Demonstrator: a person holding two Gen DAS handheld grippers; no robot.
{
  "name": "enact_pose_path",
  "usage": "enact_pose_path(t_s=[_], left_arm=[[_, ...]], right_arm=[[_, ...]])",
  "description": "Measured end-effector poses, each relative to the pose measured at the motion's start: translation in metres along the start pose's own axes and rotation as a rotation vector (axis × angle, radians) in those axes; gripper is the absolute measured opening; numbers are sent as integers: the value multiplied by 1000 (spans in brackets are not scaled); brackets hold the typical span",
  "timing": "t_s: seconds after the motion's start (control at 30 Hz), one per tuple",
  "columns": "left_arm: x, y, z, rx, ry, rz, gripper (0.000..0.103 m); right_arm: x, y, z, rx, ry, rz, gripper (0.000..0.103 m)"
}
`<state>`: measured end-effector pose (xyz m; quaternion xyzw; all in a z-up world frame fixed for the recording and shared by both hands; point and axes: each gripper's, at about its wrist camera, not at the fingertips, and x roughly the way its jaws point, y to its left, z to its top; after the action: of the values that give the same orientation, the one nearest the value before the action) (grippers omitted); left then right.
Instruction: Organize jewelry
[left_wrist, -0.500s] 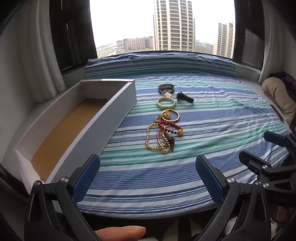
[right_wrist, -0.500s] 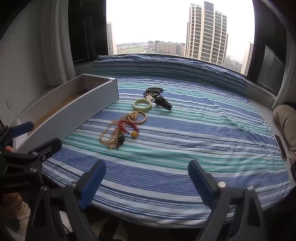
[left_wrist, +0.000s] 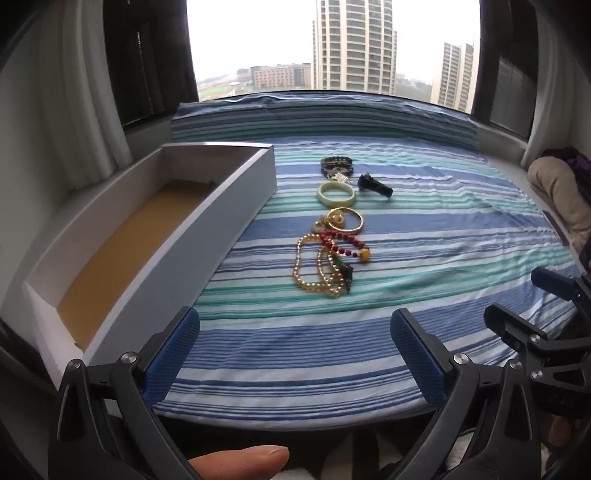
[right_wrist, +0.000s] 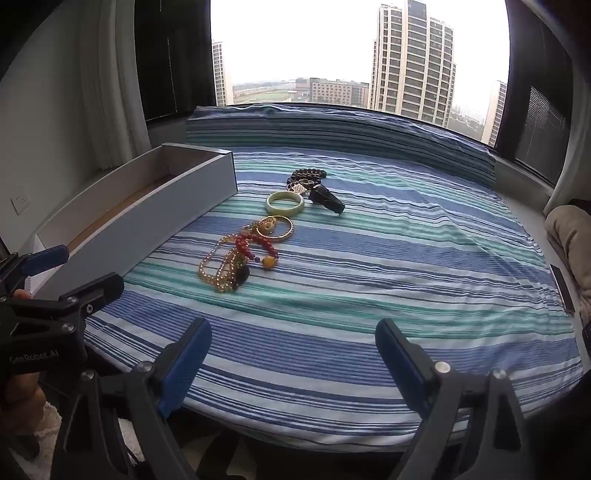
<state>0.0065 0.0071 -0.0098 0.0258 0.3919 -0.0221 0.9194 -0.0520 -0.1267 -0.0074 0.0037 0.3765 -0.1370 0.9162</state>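
Jewelry lies in a row on the striped bedsheet: a gold bead necklace, a red bead bracelet, a gold bangle, a pale green bangle, a dark bead bracelet and a black clip. A long white box with a tan floor stands open at the left. My left gripper and right gripper hover open over the bed's near edge, nothing between their fingers.
A window with tower blocks spans the far side. A striped bolster lies along the sill. A beige cushion sits at the right edge. White curtains hang at the left. A thumb shows at the bottom.
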Motion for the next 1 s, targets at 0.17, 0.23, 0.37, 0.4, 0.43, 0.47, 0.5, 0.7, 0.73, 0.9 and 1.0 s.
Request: enact_pose_path(t_s=[0.17,0.23,0.37,0.4,0.43,0.47,0.5,0.7,0.73,0.9,1.0], left_arm=[[3,2,-1,-7,12,6,103],[3,3,-1,-8,12,6,103],[4,4,-2,-5,14,7,103],[5,4,-2,-2,17,8,103],[5,4,-2,-2,19,7,103],[6,4,-2,-3,20,4,103],[6,4,-2,-5,19,2,103],[8,-1,-1,6,26,11,103],[8,-1,-1,8,27,9,103],[9,-3,-3,11,33,12,103],[7,-3,-2,18,23,21,103]], right_arm=[[1,-2,-2,3,5,1,92],[1,-1,-2,3,5,2,93],[-1,0,-2,-2,1,0,92],[-1,1,-1,-3,1,-1,92],[0,0,0,-3,1,-5,93],[0,0,0,-2,2,-8,93],[0,0,0,0,2,-11,93],[-2,-3,0,5,-3,-28,92],[-2,-4,-1,5,-4,-30,92],[-2,-6,-1,-3,-14,-52,93],[-4,-8,-1,-5,-19,-60,93]])
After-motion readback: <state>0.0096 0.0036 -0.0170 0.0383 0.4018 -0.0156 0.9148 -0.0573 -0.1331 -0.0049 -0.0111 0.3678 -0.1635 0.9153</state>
